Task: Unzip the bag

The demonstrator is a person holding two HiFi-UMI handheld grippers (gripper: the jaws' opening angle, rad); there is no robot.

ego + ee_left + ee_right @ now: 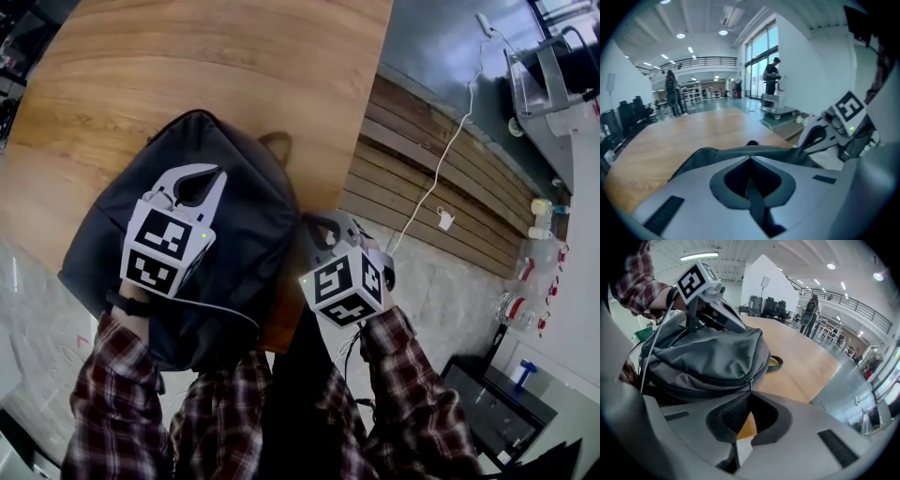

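A dark grey backpack point(246, 202) lies on the wooden table point(187, 56). My left gripper point(219, 174) rests on top of the bag, and its jaws meet on a ridge of the bag's fabric point(717, 152). My right gripper point(309, 225) is at the bag's right side by the table edge. In the right gripper view the small metal zipper pull point(748, 379) hangs down from the bag point(708, 352) into the tips of my right gripper point(750, 392), which is shut on it. The zipper line runs along the bag's side.
The bag's carry loop point(277, 142) lies on the table past the bag. The table's right edge drops to a wooden slatted step point(422, 178) and a white cable with a plug point(445, 220). People point(771, 77) stand far off.
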